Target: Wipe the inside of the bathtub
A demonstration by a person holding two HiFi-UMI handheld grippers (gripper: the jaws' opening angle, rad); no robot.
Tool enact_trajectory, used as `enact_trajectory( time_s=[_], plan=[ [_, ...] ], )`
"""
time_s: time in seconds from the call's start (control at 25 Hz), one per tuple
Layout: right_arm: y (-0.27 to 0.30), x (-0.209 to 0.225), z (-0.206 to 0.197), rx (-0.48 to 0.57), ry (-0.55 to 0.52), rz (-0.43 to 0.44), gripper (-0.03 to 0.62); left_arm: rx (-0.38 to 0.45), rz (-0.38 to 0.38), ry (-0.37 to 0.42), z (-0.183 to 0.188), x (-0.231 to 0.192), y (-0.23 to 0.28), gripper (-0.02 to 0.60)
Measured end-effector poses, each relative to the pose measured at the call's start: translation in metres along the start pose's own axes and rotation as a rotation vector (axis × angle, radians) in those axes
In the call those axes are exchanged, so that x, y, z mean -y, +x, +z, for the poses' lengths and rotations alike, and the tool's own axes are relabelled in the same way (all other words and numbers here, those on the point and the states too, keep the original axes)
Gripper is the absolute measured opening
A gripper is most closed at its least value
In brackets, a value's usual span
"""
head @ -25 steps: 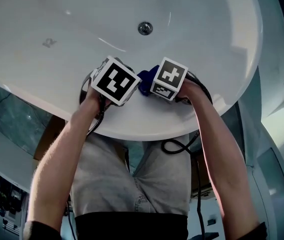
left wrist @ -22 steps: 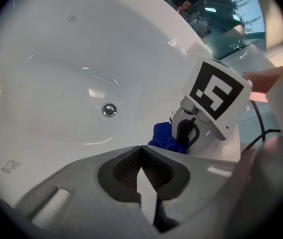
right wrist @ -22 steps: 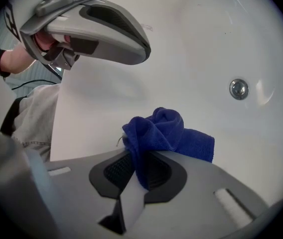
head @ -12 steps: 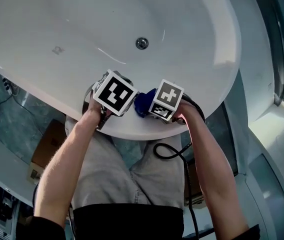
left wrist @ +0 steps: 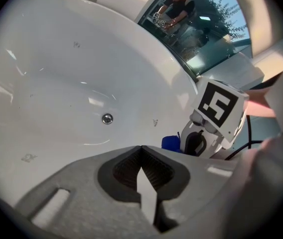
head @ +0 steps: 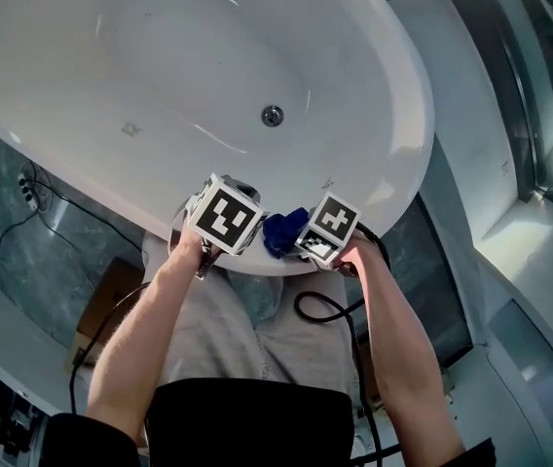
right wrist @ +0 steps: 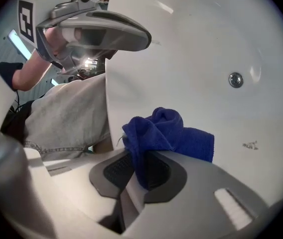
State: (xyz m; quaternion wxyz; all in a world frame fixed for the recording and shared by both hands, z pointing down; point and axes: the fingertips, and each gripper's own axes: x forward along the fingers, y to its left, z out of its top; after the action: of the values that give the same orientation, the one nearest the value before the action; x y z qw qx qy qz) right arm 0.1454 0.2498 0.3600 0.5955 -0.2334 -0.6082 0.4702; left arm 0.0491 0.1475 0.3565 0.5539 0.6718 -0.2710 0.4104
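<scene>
While the head view is showing the left gripper and right gripper hovering at the bathtub's six-o'clock rim, the left gripper view is showing clenched, empty jaws. The right gripper view is showing jaws pinching the blue cloth, probably for wiping.

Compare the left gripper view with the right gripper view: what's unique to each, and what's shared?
Left gripper view only: the left gripper with its jaws shut together and nothing between them; a glass pane beyond the tub. Right gripper view only: the right gripper clamped on the blue cloth; the person's grey trousers. Both: the white bathtub, its drain, and at least a bit of the cloth.
</scene>
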Motion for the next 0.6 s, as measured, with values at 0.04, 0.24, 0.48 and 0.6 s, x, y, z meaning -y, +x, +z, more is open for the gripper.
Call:
enact_trajectory(
  time_s=[0.04, 0.24, 0.48, 0.6],
  plan=[
    [-0.001, -0.004, 0.002, 0.014, -0.001, -0.007, 0.046, -0.003, 0.002, 0.005, -0.002, 0.002, -0.004, 0.005],
    [-0.01, -0.024, 0.01, 0.096, 0.022, -0.062, 0.048, 0.036, 0.007, 0.026, 0.003, 0.016, -0.032, 0.005],
    [-0.041, -0.046, 0.046, 0.284, 0.06, -0.122, 0.048, 0.132, 0.052, 0.047, 0.023, 0.012, -0.078, 0.005],
    [-0.058, -0.056, 0.055, 0.33, 0.027, -0.194, 0.048, 0.161, 0.068, 0.041, 0.027, 0.013, -0.104, 0.006]
  ],
)
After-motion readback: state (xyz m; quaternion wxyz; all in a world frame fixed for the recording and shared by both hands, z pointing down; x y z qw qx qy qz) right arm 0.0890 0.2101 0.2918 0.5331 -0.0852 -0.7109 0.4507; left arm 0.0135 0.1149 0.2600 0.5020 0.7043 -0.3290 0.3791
